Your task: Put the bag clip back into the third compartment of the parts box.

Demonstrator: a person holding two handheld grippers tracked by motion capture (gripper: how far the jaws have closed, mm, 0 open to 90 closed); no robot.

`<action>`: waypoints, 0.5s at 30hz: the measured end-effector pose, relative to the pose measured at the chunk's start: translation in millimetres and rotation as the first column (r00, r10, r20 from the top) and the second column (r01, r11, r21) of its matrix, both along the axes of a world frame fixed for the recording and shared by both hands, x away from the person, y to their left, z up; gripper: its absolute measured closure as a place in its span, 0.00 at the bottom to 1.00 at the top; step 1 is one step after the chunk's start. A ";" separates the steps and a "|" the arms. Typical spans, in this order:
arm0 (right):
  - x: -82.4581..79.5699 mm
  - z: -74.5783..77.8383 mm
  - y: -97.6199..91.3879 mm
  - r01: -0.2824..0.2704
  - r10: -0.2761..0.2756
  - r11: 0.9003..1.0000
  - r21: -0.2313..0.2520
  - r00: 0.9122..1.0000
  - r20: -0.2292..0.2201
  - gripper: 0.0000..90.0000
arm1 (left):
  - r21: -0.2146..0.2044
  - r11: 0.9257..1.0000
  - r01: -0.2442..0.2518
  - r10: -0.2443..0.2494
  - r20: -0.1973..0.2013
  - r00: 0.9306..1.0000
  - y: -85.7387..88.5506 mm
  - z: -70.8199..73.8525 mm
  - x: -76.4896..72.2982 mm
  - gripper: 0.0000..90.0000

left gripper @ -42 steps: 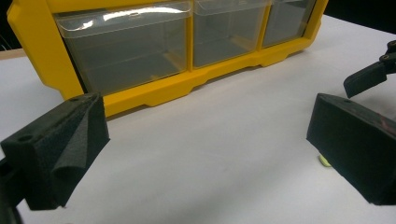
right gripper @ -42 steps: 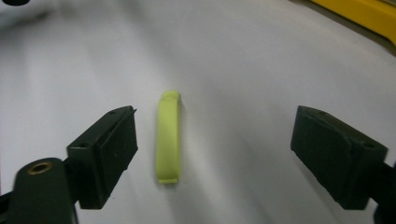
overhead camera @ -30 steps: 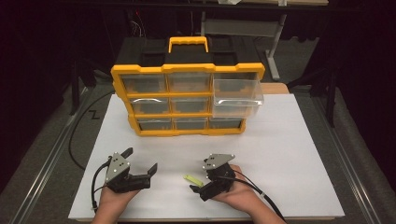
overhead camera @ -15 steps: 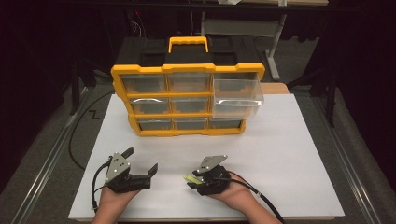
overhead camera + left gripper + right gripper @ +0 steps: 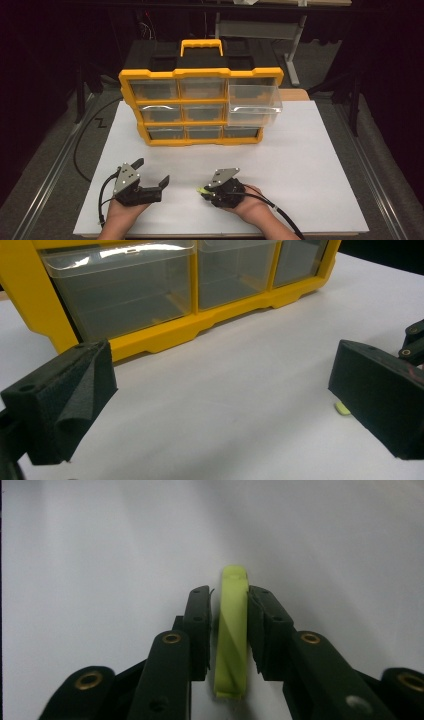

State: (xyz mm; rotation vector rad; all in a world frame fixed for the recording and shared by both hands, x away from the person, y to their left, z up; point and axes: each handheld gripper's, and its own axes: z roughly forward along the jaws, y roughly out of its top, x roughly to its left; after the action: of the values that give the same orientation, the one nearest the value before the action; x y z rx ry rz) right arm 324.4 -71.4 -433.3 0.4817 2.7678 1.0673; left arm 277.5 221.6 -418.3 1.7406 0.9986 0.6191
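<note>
- Two hand-held grippers work near the front edge of the white surface (image 5: 300, 165): the left hand-held gripper (image 5: 150, 172) rests with its jaws wide apart and bare.
- One right hand-held gripper (image 5: 229, 630) has just been closing its jaws; they now clamp one yellow-green strip (image 5: 232, 635), held on edge.
- One yellow organiser (image 5: 200, 107) stands near the back edge, with nine clear drawers.
- One drawer (image 5: 254, 102), top right, is pulled out.

Low over the near edge, the left gripper (image 5: 150, 172) sat with jaws spread wide, while the right gripper (image 5: 204, 191), wrist turned leftward, had just been closing its jaws around a thin piece.
</note>
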 end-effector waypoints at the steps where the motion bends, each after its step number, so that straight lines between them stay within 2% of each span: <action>1: 0.2 0.2 0.0 0.001 -0.001 1.000 -0.001 1.000 -0.002 0.84 | 0.001 1.000 0.001 -0.001 0.000 1.000 0.3 -0.1 0.3 0.00; 8: 1.7 3.7 0.3 -0.010 0.010 1.000 -0.011 1.000 0.000 0.88 | -0.002 1.000 0.005 -0.005 0.008 1.000 1.6 -0.1 1.9 0.00; 10: 3.0 8.6 -2.7 -0.001 0.001 1.000 0.005 1.000 -0.002 0.88 | -0.005 1.000 0.002 -0.002 0.011 1.000 1.4 -0.2 2.0 0.00; 13: 7.1 15.0 -9.8 0.009 -0.009 1.000 -0.003 1.000 0.001 0.88 | -0.002 1.000 0.005 -0.005 0.009 1.000 0.9 -0.3 1.9 0.00; 15: 9.3 17.5 -16.3 0.016 -0.016 1.000 0.001 1.000 -0.016 0.88 | 0.001 1.000 0.006 -0.006 0.008 1.000 0.5 -0.5 1.9 0.00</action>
State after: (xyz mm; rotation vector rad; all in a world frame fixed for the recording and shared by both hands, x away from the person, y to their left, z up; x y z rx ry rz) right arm 333.7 -87.6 -415.8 0.5135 2.7724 1.0656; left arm 279.5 222.1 -418.8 1.7394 0.9876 0.6226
